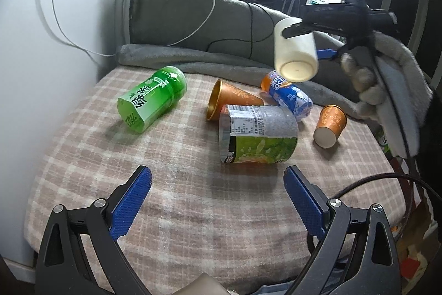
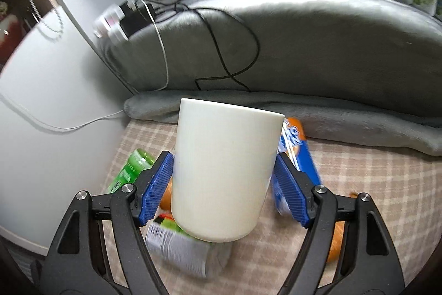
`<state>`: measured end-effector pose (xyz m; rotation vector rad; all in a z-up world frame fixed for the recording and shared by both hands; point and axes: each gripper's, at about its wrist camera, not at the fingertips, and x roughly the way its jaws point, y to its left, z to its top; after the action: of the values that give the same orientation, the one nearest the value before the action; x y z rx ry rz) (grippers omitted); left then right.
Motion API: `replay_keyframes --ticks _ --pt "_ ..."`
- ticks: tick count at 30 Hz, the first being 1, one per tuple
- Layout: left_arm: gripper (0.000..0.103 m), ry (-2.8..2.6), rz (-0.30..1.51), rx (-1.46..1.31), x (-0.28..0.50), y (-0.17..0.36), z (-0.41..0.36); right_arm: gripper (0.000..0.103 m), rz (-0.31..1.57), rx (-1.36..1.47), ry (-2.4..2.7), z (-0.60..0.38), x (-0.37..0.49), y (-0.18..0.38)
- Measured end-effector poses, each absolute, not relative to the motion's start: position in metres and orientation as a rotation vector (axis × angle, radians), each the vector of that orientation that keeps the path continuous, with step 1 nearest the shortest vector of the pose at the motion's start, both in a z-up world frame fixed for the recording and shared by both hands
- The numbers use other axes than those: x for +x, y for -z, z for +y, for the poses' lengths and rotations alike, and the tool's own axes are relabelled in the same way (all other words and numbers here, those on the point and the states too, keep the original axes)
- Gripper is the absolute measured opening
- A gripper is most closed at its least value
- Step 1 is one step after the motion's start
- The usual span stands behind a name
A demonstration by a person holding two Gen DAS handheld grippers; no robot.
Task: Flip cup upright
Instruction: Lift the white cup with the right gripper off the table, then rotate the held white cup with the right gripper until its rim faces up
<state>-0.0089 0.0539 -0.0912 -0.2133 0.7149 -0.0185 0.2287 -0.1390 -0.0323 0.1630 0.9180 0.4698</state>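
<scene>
A plain white cup (image 2: pixel 223 170) is held in the air between my right gripper's blue pads (image 2: pixel 158 184). In the left wrist view the cup (image 1: pixel 295 51) hangs above the far side of the plaid-covered table (image 1: pixel 193 212), its flat base facing down and toward me. My right gripper (image 2: pixel 223 184) is shut on the cup's sides; it also shows in the left wrist view (image 1: pixel 312 38). My left gripper (image 1: pixel 218 201) is open and empty, low over the near part of the table.
On the plaid cloth lie a green bottle (image 1: pixel 152 98), a clear-and-green labelled bottle (image 1: pixel 257 134), a blue-orange bottle (image 1: pixel 287 96) and two orange paper cups, one on its side (image 1: pixel 232 98), one upside down (image 1: pixel 330 125). A grey blanket (image 1: pixel 193 57) with cables lies behind.
</scene>
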Motion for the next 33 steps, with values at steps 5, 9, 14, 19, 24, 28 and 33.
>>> replay_keyframes --ticks 5,9,14,19,24,28,33 --pt "0.096 0.033 0.709 -0.188 -0.014 0.087 0.042 0.078 0.889 0.186 -0.471 -0.172 0.197 0.021" --pt "0.096 0.050 0.707 -0.170 -0.018 0.085 0.030 0.078 0.891 0.198 -0.478 -0.195 0.173 0.022" --pt "0.096 0.070 0.710 -0.151 -0.020 0.083 0.017 0.078 0.912 0.197 -0.485 -0.217 0.145 0.033" --pt "0.096 0.079 0.718 -0.149 -0.018 0.083 0.011 0.078 0.949 0.210 -0.495 -0.235 0.114 0.052" --pt "0.096 0.098 0.728 -0.164 -0.015 0.083 0.007 0.078 1.003 0.234 -0.511 -0.242 0.093 0.076" --pt "0.096 0.123 0.733 -0.152 -0.015 0.083 -0.001 0.078 1.046 0.256 -0.528 -0.243 0.081 0.097" --pt "0.096 0.155 0.744 -0.149 -0.013 0.083 -0.009 0.078 1.073 0.267 -0.545 -0.238 0.075 0.111"
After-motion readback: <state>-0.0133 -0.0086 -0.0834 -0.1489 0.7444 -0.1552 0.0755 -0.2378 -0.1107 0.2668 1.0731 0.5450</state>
